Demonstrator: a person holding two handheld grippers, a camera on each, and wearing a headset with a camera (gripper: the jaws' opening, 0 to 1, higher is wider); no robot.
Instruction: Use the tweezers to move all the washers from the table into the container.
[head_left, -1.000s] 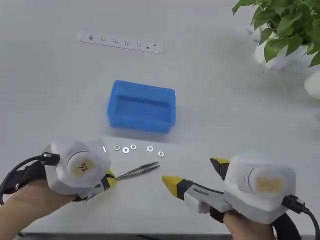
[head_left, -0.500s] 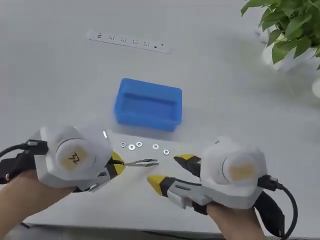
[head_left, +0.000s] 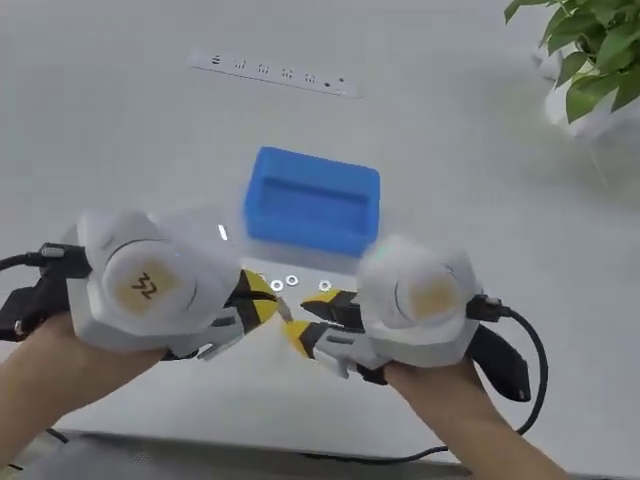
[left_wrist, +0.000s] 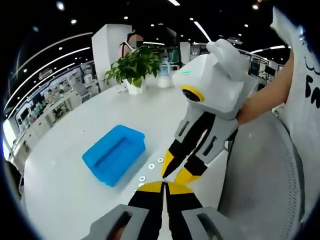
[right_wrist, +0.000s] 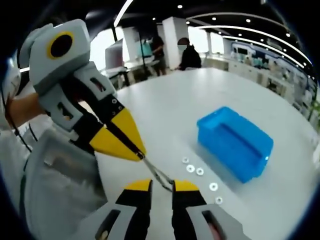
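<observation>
On the white table (head_left: 480, 230), just in front of one blue container (head_left: 313, 198), lie five washers (right_wrist: 200, 171) in a loose row, all outside it. One pair of tweezers (right_wrist: 157, 172) is clamped between the closed jaws of the left gripper (head_left: 258, 298). Its thin end reaches into the gap between the parted jaws of the right gripper (head_left: 312, 318); whether it touches them is unclear. The room is a large open hall with ceiling lights. The head view adds a power strip (head_left: 275, 75) beyond the container and a potted plant (head_left: 590, 45) at far right. The right gripper view gives the tweezers and the washer count most plainly.
</observation>
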